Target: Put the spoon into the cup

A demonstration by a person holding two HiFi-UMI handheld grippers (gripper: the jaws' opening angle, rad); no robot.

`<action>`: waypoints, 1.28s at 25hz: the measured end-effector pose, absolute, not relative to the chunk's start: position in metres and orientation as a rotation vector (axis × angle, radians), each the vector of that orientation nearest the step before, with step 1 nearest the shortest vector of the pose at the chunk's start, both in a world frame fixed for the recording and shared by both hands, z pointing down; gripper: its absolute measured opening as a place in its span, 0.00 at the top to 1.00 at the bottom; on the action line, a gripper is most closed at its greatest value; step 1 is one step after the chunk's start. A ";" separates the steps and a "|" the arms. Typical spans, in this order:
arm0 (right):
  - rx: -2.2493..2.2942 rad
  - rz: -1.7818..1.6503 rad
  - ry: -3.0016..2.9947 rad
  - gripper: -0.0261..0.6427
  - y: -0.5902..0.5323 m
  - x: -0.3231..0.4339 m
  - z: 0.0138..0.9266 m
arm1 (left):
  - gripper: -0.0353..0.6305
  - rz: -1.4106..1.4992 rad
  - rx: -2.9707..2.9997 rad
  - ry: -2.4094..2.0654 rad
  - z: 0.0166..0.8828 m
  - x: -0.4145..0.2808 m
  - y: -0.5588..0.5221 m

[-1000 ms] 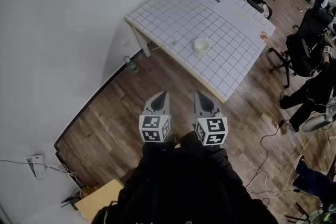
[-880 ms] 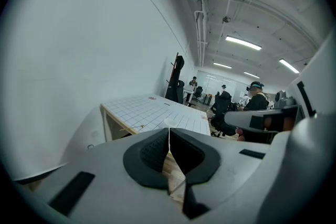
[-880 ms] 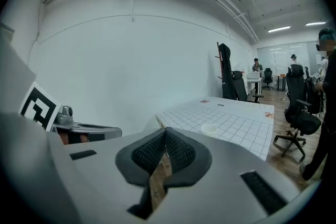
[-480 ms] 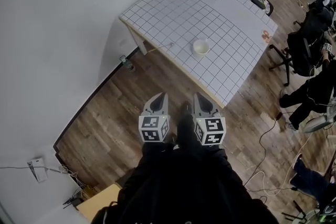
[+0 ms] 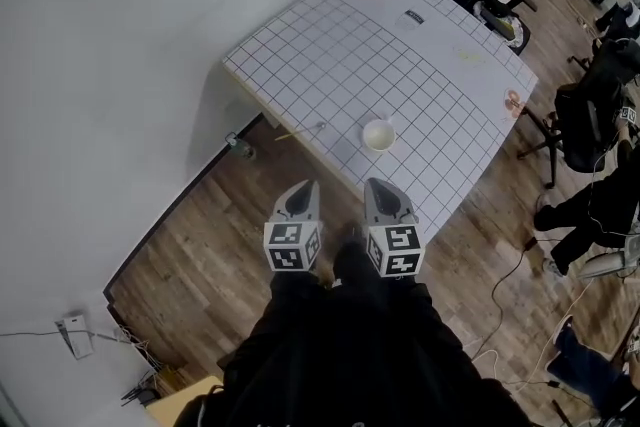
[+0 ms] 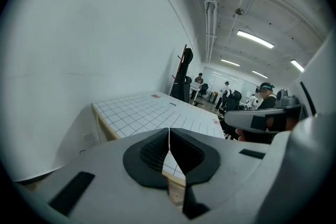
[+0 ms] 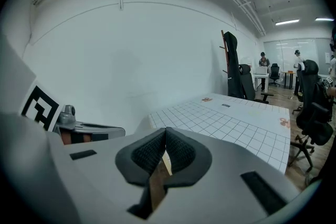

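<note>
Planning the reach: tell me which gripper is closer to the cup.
The right gripper: the cup lies almost straight ahead of its shut jaws. The left gripper sits off to the side, nearer the spoon.

Bright, even light falls from ceiling strip lights (image 6: 254,39); gripper views bend and darken at edges.

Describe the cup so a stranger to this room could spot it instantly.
Find the white table ruled with a black grid, by the wall. Near its edge closest to the person stands a white cup, open end up. It is the only round, upright thing there; the spoon to its left is thin and lies flat.
</note>
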State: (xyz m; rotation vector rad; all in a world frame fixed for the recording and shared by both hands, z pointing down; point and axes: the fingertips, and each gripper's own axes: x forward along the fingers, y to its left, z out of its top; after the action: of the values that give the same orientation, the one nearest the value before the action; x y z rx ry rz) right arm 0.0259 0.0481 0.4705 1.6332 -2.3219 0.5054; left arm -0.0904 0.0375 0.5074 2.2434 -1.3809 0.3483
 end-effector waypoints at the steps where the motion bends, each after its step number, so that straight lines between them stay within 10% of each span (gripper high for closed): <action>1: 1.632 0.507 -2.324 0.93 0.040 0.032 0.470 | 0.89 0.351 2.244 -1.377 0.507 -0.083 0.030; 32: 1.554 0.704 -2.275 0.93 -0.052 0.072 0.531 | 0.89 0.369 2.061 -1.292 0.573 -0.035 -0.064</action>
State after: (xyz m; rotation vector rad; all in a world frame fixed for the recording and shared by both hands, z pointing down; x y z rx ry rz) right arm 0.0717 -0.0519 0.5306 1.5538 -2.2747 0.7044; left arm -0.0351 -0.0645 0.5730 2.0611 -1.2923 0.3691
